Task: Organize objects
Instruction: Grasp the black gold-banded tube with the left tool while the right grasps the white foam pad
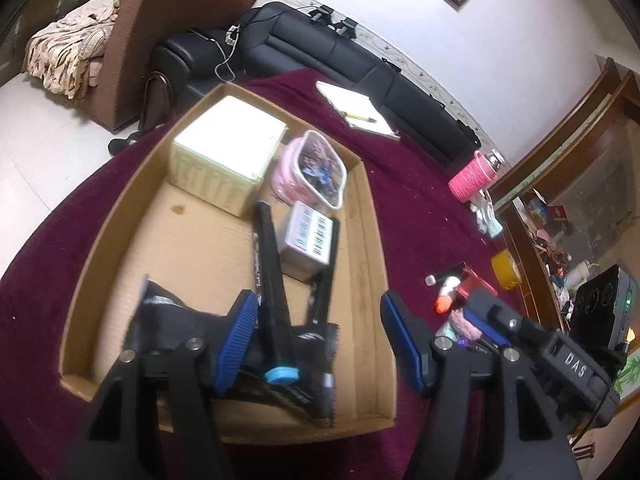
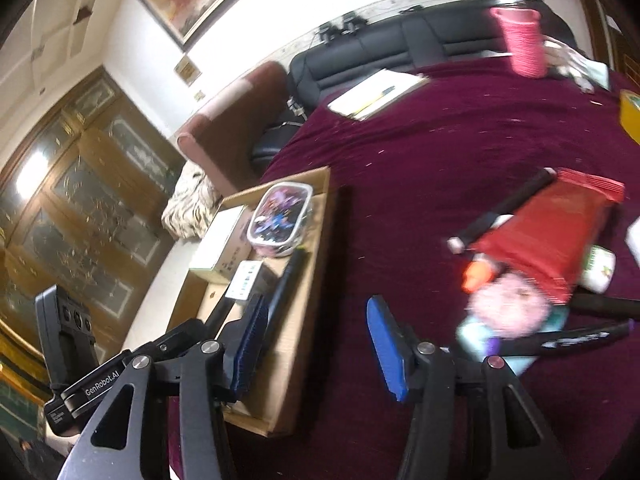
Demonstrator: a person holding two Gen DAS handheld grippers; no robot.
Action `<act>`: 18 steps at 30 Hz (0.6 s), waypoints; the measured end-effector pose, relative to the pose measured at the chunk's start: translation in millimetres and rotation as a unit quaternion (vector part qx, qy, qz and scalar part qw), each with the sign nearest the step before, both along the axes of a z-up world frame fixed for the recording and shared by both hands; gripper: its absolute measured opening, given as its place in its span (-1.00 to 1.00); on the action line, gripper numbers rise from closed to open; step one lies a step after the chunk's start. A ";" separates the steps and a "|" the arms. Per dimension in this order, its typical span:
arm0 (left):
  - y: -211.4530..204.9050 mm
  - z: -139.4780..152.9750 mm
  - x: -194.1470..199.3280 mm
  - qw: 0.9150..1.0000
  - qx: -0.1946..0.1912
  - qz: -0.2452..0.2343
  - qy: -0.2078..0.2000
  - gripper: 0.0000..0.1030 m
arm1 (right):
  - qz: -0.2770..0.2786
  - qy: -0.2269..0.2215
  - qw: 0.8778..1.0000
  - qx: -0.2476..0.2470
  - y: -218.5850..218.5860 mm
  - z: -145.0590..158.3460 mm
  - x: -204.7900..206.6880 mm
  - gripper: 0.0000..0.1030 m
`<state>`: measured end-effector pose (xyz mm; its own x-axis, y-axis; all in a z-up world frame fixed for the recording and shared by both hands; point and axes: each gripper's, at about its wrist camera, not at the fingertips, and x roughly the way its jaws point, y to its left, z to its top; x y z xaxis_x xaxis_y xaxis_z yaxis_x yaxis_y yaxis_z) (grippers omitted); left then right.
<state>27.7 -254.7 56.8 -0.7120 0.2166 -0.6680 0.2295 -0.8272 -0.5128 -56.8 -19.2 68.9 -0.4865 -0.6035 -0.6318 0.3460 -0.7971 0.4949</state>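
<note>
Now the left gripper (image 1: 320,340) is hanging over the near part of the cardboard tray (image 1: 372,240), and its two blue pads are standing wide apart with nothing clamped between them. Just beside its left pad (image 1: 236,344) a black marker with a light blue cap (image 1: 272,296) is lying in the tray, its cap end resting on a black pouch (image 1: 176,316) at the near wall; the picture does not tell clearly whether the pad is touching the marker. A second black marker (image 1: 324,284) is lying beside the first one, and a small grey box with barcodes (image 1: 308,236) is sitting between and behind them. Farther in the tray a cream-coloured box (image 1: 228,152) and a pink case with a clear printed lid (image 1: 316,168) are standing side by side. The right gripper (image 2: 316,340) is also wide open and is holding nothing; it is hovering over the maroon tablecloth (image 2: 420,152), between the tray (image 2: 316,248) and a loose pile of things. In this pile, blurred, a red packet (image 2: 540,236) is lying over some markers (image 2: 576,336), with a pink fluffy thing (image 2: 508,308) and an orange-tipped piece (image 2: 476,272) near it. On the far side of the cloth a notebook with a yellow pen (image 2: 376,96) and a pink woven cup (image 2: 524,44) are standing well apart from the tray.
</note>
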 end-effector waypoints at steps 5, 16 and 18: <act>30.2 8.6 -5.3 1.000 -0.013 -0.021 0.006 0.23 | -0.035 0.003 0.999 -0.016 57.8 5.2 -1.1 0.12; 155.7 -3.8 -37.8 0.982 -0.079 -0.171 -0.022 0.22 | -0.191 -0.031 0.981 0.033 224.6 -17.6 -27.9 0.19; 170.3 -10.5 -43.2 0.979 -0.081 -0.185 -0.031 0.22 | -0.219 -0.032 0.973 0.060 244.7 -18.1 -32.6 0.21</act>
